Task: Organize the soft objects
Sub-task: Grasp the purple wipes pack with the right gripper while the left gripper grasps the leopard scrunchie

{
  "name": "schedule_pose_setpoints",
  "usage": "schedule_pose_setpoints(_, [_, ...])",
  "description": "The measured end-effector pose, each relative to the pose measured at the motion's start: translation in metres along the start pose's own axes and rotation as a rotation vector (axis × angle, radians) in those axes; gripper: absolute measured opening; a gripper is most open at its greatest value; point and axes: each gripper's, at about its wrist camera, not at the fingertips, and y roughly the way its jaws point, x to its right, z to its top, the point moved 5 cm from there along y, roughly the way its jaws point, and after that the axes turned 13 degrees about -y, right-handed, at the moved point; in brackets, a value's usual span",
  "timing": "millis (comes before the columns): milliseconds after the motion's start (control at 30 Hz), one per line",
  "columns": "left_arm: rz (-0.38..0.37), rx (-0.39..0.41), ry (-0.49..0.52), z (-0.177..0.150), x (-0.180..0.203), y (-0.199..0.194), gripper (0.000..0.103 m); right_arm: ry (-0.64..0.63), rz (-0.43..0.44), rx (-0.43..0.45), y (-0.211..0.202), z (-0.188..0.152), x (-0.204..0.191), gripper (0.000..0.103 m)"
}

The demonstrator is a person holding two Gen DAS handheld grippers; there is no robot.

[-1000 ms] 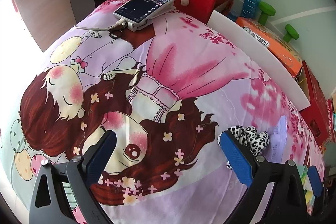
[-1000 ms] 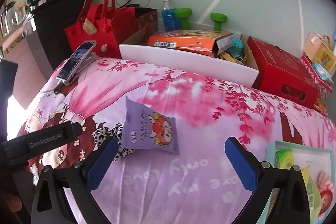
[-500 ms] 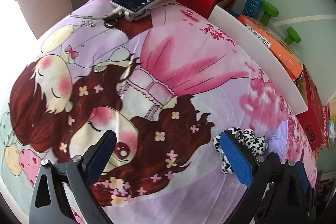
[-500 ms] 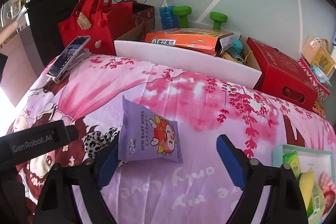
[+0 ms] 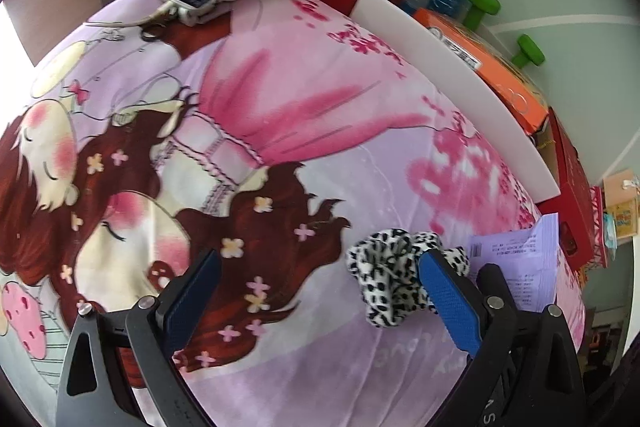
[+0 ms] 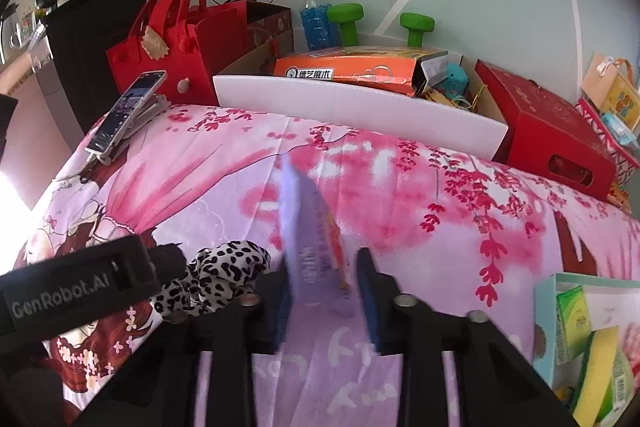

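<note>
Left gripper point(image 5: 320, 277): jaws wide apart, nothing between them; it has drifted toward the spotted scrunchie point(image 5: 390, 275), whose edge now sits just behind its right finger.
Spotted scrunchie: lying loose on the blanket point(image 5: 320, 87), untouched, close beside the purple packet point(image 6: 316, 247).
Purple packet: a second ago it lay flat on the blanket; now it stands on edge between the right tool's fingers.
Right gripper point(image 6: 324, 293): its jaws have just been closing from fully wide to narrow, and the packet is pinched between them.
Box point(image 6: 560, 291): open at the far right, already holding a few soft packs.
Meaning: the packet looks secured and ready to lift, probably toward that box; the scrunchie seems next, for the left tool.
</note>
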Motion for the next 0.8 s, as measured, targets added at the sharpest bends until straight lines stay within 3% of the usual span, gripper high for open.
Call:
schedule_pose_setpoints(33, [-0.003,-0.003,0.008,-0.001,0.002,0.001,0.098,0.007,0.004,-0.002,0.001,-0.001,0.001,0.024])
schedule_pose_setpoints(100, [-0.012,-0.013,0.027,-0.003,0.006,0.004,0.086,0.016,0.011,0.000,0.001,-0.002,0.003,0.022])
schedule_pose_setpoints(333, [-0.052,-0.057,0.045,-0.011,0.014,0.013,0.059,0.067,0.040,0.007,0.002,-0.005,0.013,0.014])
schedule_pose_setpoints(500, [-0.115,-0.099,0.044,-0.017,0.022,0.017,0.029,0.091,0.045,0.006,0.002,-0.007,0.019,0.010])
schedule_pose_setpoints(667, [-0.128,-0.097,0.044,-0.018,0.024,0.017,0.017,0.115,0.058,0.008,0.002,-0.008,0.024,0.008])
schedule_pose_setpoints(800, [-0.141,-0.076,0.047,-0.017,0.023,0.011,0.015,0.140,0.077,0.012,0.000,-0.008,0.028,0.007])
